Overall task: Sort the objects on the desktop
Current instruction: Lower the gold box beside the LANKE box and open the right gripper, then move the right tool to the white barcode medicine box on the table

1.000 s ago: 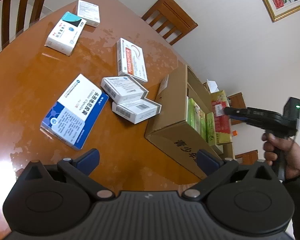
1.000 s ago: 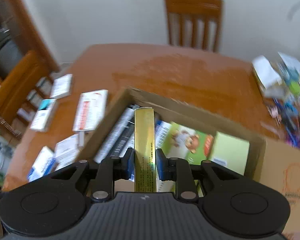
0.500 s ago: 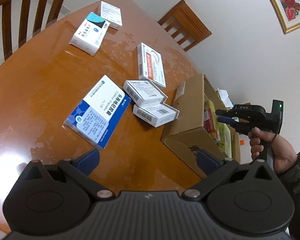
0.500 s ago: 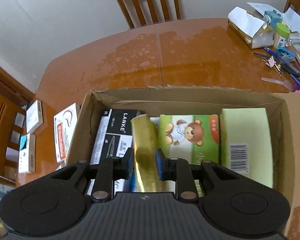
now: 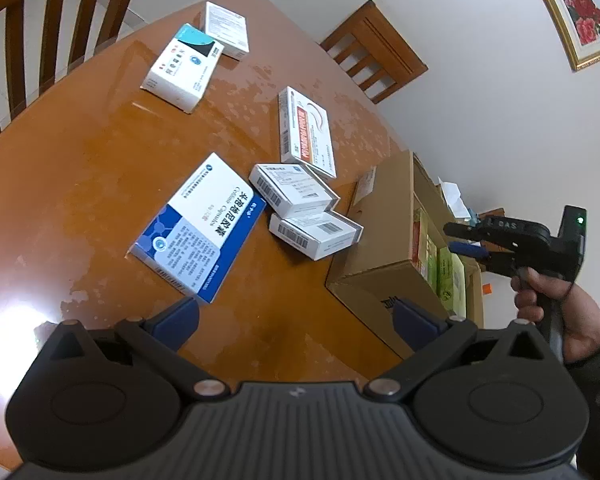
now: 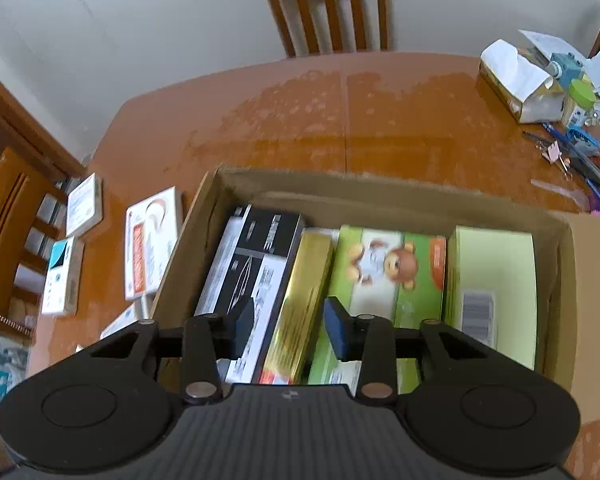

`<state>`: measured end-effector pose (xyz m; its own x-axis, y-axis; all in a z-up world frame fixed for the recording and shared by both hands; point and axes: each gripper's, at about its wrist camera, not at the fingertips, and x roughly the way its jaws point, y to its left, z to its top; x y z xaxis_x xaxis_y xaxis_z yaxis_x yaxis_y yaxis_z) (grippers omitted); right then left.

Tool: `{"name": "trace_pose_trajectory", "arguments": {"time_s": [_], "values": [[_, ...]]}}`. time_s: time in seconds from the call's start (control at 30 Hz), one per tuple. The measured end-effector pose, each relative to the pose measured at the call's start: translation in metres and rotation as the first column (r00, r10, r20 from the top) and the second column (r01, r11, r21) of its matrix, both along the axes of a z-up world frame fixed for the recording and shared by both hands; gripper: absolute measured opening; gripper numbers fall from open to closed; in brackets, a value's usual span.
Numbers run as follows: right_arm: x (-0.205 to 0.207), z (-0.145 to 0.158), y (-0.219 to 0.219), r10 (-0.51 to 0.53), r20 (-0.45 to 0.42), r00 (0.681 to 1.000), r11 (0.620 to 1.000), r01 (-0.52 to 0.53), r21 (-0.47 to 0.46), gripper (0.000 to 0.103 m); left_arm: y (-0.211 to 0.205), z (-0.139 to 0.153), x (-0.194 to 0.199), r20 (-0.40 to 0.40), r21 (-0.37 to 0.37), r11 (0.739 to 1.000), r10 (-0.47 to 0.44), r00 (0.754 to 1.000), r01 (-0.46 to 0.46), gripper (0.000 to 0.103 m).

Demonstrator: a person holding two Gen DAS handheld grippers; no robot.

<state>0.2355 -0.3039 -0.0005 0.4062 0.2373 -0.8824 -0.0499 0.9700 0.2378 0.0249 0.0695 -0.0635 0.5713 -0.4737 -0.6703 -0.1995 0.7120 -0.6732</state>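
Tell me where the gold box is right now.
In the right wrist view the gold box stands in the cardboard box, between the black box and the green bear box.

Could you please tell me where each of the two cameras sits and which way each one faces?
Left wrist: on the left gripper, jaws open, angled down over the table's loose medicine boxes; the hand holding the right gripper shows.
Right wrist: on the right gripper, jaws just opened off the gold box, looking steeply down into the cardboard box.
Shared: the cardboard box and the red-striped medicine box.
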Motion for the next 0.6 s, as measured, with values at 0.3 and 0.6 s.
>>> {"name": "trace_pose_trajectory", "arguments": {"time_s": [0.3, 0.6], "values": [[-0.029, -0.004, 0.027, 0.176, -0.053, 0.983, 0.959, -0.183, -0.215, 0.078, -0.008, 0.003, 0.004, -0.001, 0.010, 1.000, -0.018, 1.000, 0.018, 0.102], [-0.044, -0.024, 0.049, 0.337, -0.071, 0.939, 0.842, -0.335, -0.423, 0.084, -0.012, 0.004, 0.005, -0.011, 0.018, 1.000, -0.011, 1.000, 0.011, 0.102]]}}
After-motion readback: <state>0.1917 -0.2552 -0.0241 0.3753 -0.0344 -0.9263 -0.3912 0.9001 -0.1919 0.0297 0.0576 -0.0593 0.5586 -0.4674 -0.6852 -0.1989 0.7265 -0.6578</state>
